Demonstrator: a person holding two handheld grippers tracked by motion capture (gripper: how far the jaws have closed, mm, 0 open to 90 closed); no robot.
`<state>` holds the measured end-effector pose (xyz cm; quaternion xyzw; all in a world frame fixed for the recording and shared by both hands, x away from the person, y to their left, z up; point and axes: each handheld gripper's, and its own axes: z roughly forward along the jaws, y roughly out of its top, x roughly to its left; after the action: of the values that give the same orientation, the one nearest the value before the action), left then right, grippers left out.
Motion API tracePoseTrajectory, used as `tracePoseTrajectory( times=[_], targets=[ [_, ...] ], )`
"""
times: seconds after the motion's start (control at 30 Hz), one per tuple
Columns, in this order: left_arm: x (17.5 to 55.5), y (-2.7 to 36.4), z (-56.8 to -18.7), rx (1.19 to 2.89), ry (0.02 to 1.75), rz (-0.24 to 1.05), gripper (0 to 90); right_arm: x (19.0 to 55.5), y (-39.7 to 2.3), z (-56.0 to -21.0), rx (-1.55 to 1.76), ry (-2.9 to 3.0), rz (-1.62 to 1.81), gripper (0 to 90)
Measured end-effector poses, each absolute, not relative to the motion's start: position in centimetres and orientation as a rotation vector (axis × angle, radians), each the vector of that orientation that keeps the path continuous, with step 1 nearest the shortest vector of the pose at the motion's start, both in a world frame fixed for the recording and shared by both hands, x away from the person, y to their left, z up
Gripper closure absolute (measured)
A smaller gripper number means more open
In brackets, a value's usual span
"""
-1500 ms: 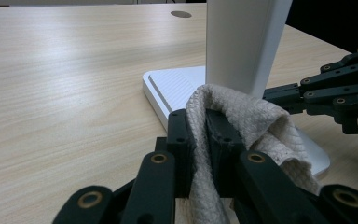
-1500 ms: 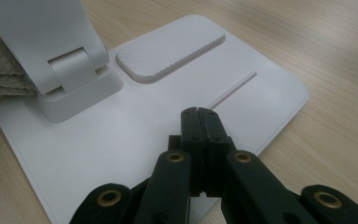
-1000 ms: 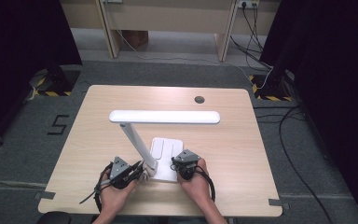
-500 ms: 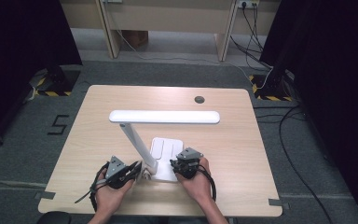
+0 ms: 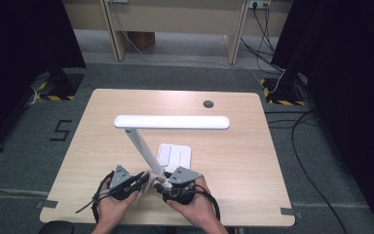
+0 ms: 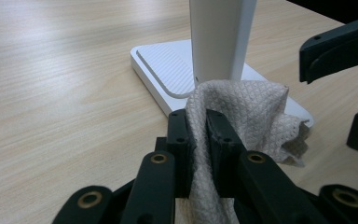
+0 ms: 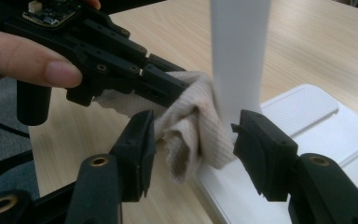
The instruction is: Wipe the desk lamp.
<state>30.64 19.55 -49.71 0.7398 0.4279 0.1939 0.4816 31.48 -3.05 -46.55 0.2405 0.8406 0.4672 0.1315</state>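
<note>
A white desk lamp stands near the middle of the table, closer to the near edge. Its flat base lies on the wood, its stem leans up and away toward the left edge, and its long head bar runs parallel to the far edge, from left to right.

A beige cloth is bunched against the foot of the stem, over the near edge of the base. The left claw is clenched on the cloth, a fold pinched between its pads, and points level toward the stem. The left hand comes in over the near edge, forearm low to the table.

The right claw has just been opening; its jaws stand wide apart with the cloth and the stem's foot between them, the pads not pressing on either. The right hand lies beside the left, its claw angled inward toward the stem.
</note>
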Motion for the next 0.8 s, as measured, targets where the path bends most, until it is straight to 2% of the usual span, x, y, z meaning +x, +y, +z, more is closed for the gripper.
tracePoseTrajectory(
  times=[0.43,0.8],
  targets=[
    [30.3,19.2,-49.5,1.808,1.025,0.43,80.6,31.8,-1.3,-47.9,0.613,2.471,1.218,44.9],
    [30.2,18.9,-49.4,1.823,1.005,0.404,80.5,31.6,-1.2,-48.7,0.576,2.461,1.192,56.0]
  ],
)
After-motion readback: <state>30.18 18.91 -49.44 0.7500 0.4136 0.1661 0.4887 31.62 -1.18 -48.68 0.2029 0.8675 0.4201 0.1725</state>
